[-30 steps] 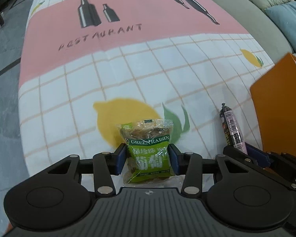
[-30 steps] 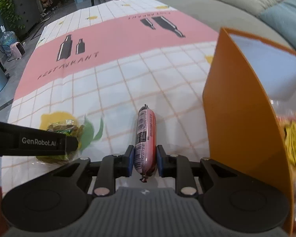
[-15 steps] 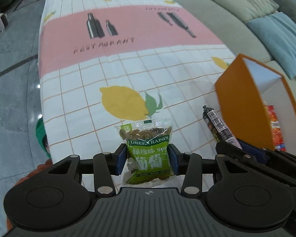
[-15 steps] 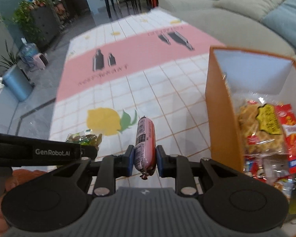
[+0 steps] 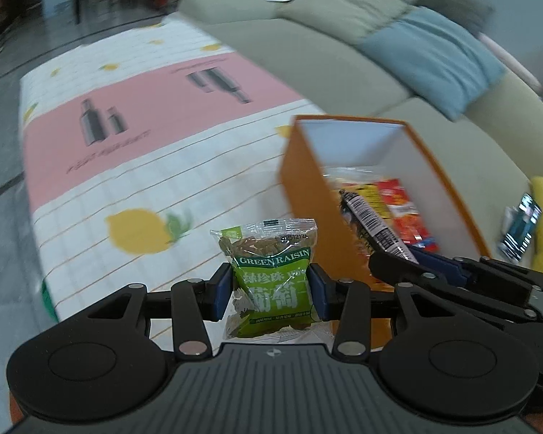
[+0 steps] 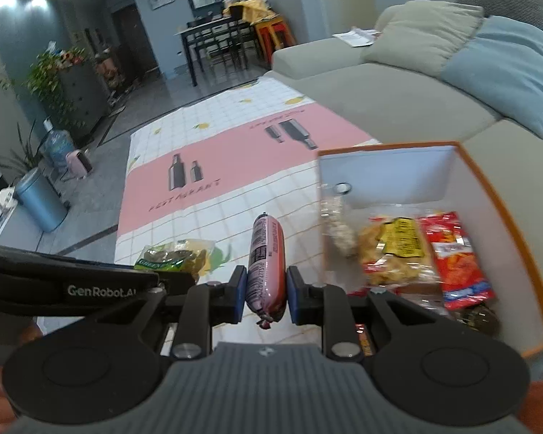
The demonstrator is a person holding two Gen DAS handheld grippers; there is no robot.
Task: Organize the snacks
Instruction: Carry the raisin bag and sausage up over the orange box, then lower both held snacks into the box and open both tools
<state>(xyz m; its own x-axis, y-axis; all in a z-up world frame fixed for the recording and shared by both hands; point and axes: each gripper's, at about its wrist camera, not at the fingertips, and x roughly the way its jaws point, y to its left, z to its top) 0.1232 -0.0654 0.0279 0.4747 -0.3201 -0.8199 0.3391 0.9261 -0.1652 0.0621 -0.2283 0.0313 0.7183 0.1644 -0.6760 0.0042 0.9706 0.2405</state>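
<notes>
My left gripper is shut on a green raisin packet and holds it above the tablecloth, left of the orange box. My right gripper is shut on a pink sausage stick, held in the air just left of the orange box. In the left wrist view the sausage sits over the box's near corner. The box holds several snack packets, among them a yellow one and a red one. The raisin packet also shows in the right wrist view.
The table has a white, pink and lemon-print cloth. A grey-green sofa with a blue cushion runs along the right. A yellow cushion and a phone-like object lie right of the box. A blue bin stands on the floor at left.
Both grippers have risen from the table with their snacks and moved right toward the orange box. The box's inside has come into view.
</notes>
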